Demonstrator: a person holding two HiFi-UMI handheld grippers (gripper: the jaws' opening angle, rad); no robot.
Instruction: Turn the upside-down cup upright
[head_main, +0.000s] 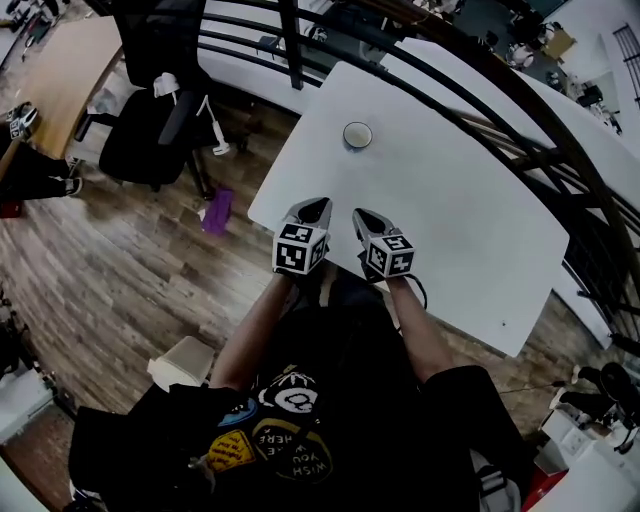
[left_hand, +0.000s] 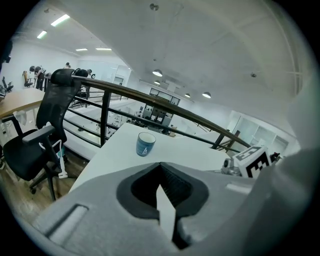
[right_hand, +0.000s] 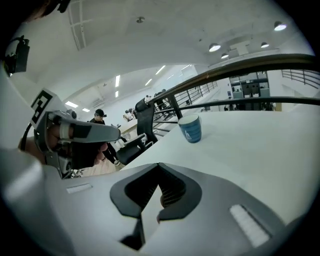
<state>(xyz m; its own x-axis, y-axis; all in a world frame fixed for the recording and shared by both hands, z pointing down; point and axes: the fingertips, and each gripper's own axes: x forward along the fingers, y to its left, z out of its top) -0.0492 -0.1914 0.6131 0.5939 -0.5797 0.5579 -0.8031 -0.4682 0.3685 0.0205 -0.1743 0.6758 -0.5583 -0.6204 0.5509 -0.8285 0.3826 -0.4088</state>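
Holding my left gripper (head_main: 318, 206) and right gripper (head_main: 360, 215) closed and empty at the near edge of the table (head_main: 480, 230).
The cup (head_main: 357, 135) stands farther off, well apart.

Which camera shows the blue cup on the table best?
Left gripper view: the cup stands side-on, showing its blue wall, pale mark and open mouth facing up. The right gripper view also shows it side-on, tilted in the frame, the mouth harder to see. The head view gives only its small round top.
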